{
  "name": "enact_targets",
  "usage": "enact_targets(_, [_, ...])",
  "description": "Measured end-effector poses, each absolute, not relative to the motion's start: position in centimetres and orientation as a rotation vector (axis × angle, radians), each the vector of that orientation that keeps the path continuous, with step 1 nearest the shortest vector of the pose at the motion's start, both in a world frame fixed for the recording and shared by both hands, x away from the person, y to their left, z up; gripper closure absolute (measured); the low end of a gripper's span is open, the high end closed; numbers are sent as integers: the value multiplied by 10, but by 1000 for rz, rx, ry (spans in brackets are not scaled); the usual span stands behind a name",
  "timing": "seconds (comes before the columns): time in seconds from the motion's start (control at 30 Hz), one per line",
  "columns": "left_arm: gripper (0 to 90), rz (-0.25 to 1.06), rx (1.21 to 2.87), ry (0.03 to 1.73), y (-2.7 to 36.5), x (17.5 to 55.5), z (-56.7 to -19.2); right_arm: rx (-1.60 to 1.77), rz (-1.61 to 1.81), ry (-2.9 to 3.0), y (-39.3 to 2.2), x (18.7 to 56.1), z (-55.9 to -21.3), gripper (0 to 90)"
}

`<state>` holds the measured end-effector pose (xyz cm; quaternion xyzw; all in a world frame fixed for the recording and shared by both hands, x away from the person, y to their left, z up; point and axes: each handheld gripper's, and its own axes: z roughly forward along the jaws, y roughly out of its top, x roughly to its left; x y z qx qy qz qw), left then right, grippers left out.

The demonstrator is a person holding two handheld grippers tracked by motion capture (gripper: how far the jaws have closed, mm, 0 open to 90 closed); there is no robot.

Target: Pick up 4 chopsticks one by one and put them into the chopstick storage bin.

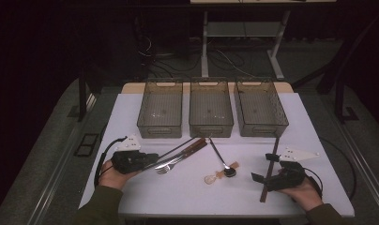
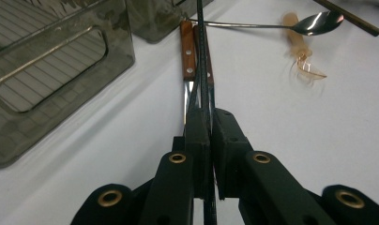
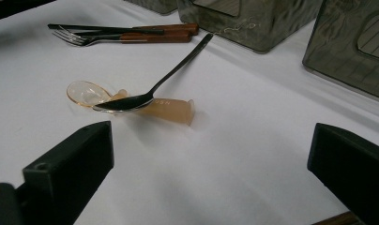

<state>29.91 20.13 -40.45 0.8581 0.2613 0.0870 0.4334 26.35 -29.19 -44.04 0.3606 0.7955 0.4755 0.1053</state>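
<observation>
At the table's left my left gripper (image 1: pixel 150 160) (image 2: pixel 207 119) is shut on a thin dark stick (image 1: pixel 178 149) (image 2: pixel 204 61) that runs up and right over the cutlery. Under the stick lie wooden-handled forks (image 1: pixel 184 155) (image 2: pixel 188 51) (image 3: pixel 126 35). At the right my right gripper (image 1: pixel 264 168) (image 3: pixel 211 140) stands open over the white table (image 1: pixel 178 192). A long brown stick (image 1: pixel 270 171) lies by its jaws, untouched. Ahead of it a metal spoon (image 1: pixel 220 160) (image 3: pixel 171 72) (image 2: pixel 314 23) rests with its bowl on a clear amber plastic spoon (image 1: pixel 215 177) (image 3: pixel 131 101) (image 2: pixel 301 54).
Three smoky see-through bins stand in a row at the back: left (image 1: pixel 160 108), middle (image 1: pixel 211 108) and right (image 1: pixel 261 108). Two of them rise close ahead in the right gripper view. Past the table's far edge, desk legs and cables stand on the dark floor.
</observation>
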Motion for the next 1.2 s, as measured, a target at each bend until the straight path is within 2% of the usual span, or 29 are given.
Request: enact_targets(1.2, [851, 209, 2040, 698, 183, 321, -379, 1094, 1478, 2331, -295, 264, -439, 5])
